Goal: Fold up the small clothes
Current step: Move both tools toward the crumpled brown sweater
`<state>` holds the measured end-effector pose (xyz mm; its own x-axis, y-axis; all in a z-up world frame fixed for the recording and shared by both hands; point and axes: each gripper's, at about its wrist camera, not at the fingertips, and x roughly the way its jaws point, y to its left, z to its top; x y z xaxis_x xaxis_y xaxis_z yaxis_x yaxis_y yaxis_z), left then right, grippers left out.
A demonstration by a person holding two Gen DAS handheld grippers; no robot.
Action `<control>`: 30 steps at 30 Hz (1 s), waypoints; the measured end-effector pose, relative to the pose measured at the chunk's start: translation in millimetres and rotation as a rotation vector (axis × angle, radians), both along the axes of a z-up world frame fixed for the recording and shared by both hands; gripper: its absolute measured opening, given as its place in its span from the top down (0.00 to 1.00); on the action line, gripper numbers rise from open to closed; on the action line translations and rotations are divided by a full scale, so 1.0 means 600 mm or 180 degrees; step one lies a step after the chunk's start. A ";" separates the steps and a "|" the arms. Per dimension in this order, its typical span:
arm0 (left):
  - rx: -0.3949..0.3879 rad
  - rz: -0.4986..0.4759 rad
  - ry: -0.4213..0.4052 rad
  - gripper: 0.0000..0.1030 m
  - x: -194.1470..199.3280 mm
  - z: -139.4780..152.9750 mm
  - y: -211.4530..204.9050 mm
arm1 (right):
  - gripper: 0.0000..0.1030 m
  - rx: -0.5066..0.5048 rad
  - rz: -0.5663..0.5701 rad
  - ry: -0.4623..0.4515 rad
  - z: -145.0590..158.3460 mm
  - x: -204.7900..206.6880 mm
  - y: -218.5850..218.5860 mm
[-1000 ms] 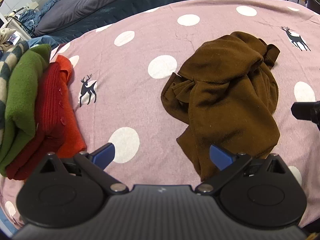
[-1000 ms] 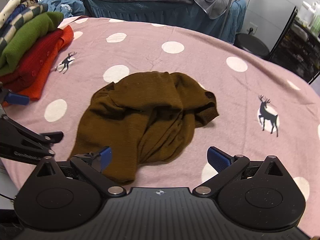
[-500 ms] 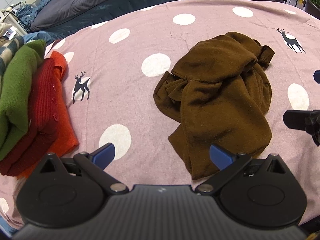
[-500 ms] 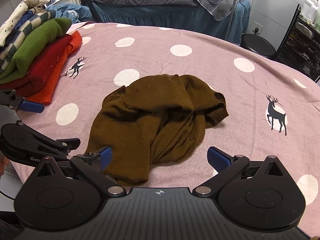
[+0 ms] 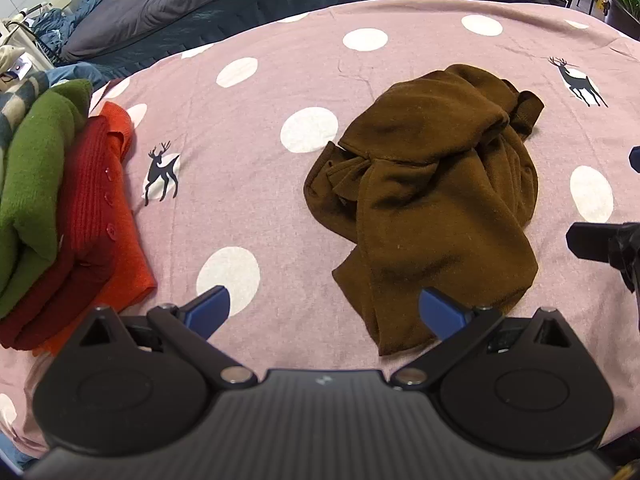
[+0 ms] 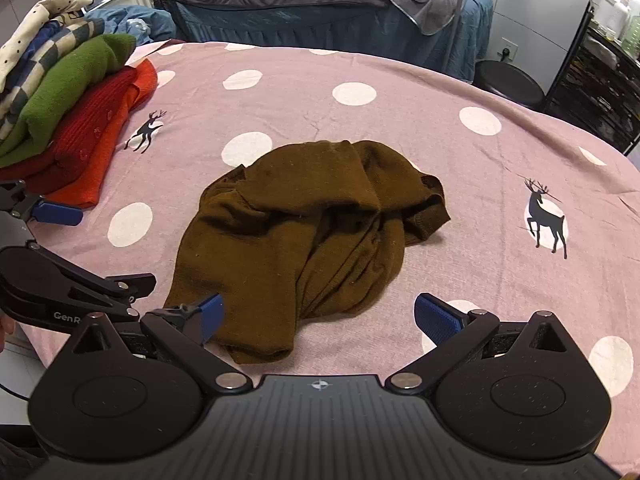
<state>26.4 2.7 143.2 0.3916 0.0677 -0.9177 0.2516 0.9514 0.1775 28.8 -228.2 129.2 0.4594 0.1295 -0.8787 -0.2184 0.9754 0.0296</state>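
A crumpled brown garment [image 5: 428, 204] [image 6: 308, 240] lies bunched in the middle of the pink dotted tablecloth [image 5: 248, 168]. My left gripper [image 5: 324, 312] hovers open just short of its near edge, with the right blue pad over the cloth's lower corner. My right gripper [image 6: 320, 316] is open too, its left blue pad at the garment's near hem. Neither holds anything. The left gripper's fingers [image 6: 56, 214] show at the left edge of the right wrist view.
A stack of folded clothes, green [image 5: 36, 168] over red [image 5: 92, 216] and orange, sits at the table's left side [image 6: 80, 120]. A dark-covered bed [image 6: 320, 4] stands behind the table. A black stool [image 6: 508, 80] and shelving are at the right.
Both grippers have pulled back and risen slightly, so the garment sits further off in both views. The brown garment has not moved. Both jaws stay open.
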 end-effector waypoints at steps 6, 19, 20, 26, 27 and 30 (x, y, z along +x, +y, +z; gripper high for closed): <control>0.0003 0.0001 0.0012 0.00 -0.002 0.000 -0.001 | 0.00 -0.0009 -0.0070 0.0040 -0.002 -0.002 -0.003; -0.0021 0.0002 0.0035 0.00 -0.005 -0.004 0.004 | 0.00 -0.0045 -0.0110 0.0080 -0.004 -0.003 -0.004; -0.0024 0.0000 0.0036 0.00 -0.005 -0.004 0.004 | 0.00 -0.0043 -0.0108 0.0084 -0.004 -0.003 -0.004; -0.0040 -0.0004 0.0049 0.00 -0.007 -0.005 0.003 | 0.00 -0.0042 -0.0093 0.0106 -0.006 -0.002 -0.003; -0.0040 -0.0003 0.0053 0.00 -0.007 -0.006 0.002 | 0.00 -0.0041 -0.0090 0.0106 -0.006 -0.002 -0.002; -0.0041 0.0012 0.0060 0.00 -0.008 -0.007 0.002 | 0.00 -0.0042 -0.0082 0.0099 -0.006 -0.002 -0.002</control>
